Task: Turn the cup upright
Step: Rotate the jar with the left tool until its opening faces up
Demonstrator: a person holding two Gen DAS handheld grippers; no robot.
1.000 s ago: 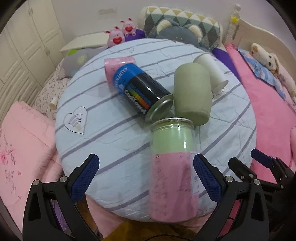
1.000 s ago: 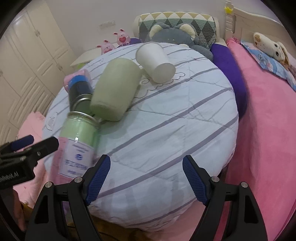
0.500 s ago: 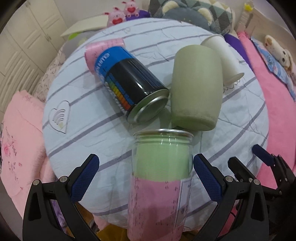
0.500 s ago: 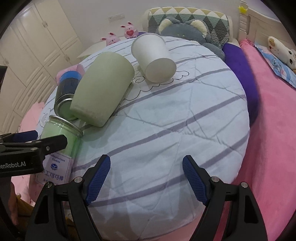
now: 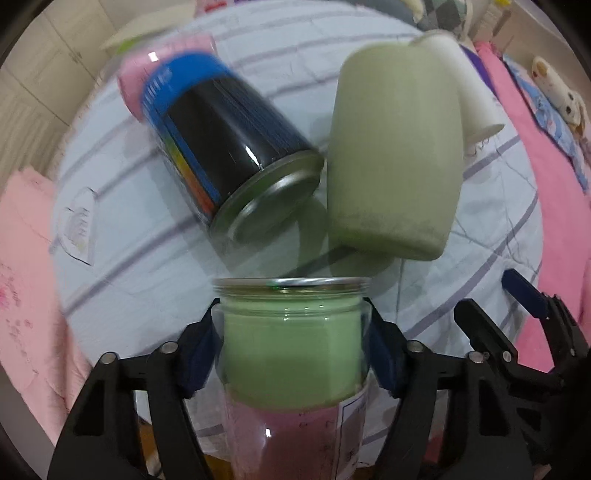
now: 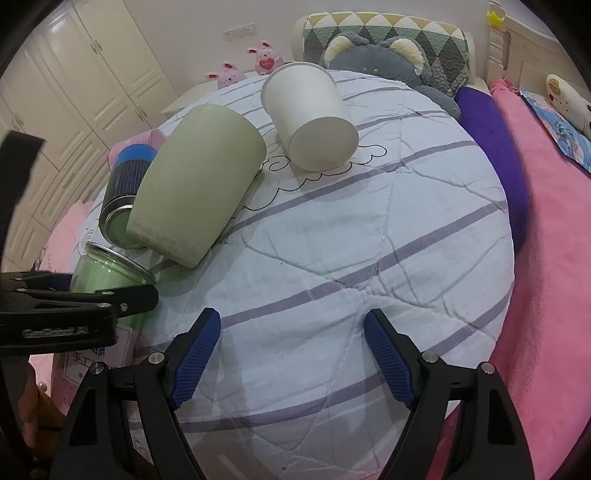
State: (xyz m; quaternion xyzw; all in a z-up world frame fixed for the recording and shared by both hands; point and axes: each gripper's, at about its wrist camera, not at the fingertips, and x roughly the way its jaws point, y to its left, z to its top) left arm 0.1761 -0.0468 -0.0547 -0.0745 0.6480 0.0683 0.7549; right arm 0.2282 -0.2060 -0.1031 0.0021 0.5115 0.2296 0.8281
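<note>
Several cups lie on their sides on a round striped cushion [image 6: 369,240]. My left gripper [image 5: 293,354] is shut on a clear cup with green and pink filling [image 5: 291,350], lying at the cushion's near edge; it also shows in the right wrist view [image 6: 107,275]. Beyond it lie a blue-and-black can-like cup [image 5: 225,147], a sage green cup [image 5: 395,155] and a white paper cup [image 6: 310,118]. My right gripper [image 6: 291,358] is open and empty over the bare near part of the cushion, right of the left gripper.
The cushion sits on a bed with pink blankets [image 6: 546,258]. A grey plush [image 6: 388,59] and a patterned pillow [image 6: 384,26] lie behind. Two pink toy rabbits [image 6: 266,61] and white wardrobes [image 6: 74,92] stand at the back left.
My left gripper moved forward around the green-and-pink cup and closed on it. My right gripper stayed open and drifted slightly forward over the cushion.
</note>
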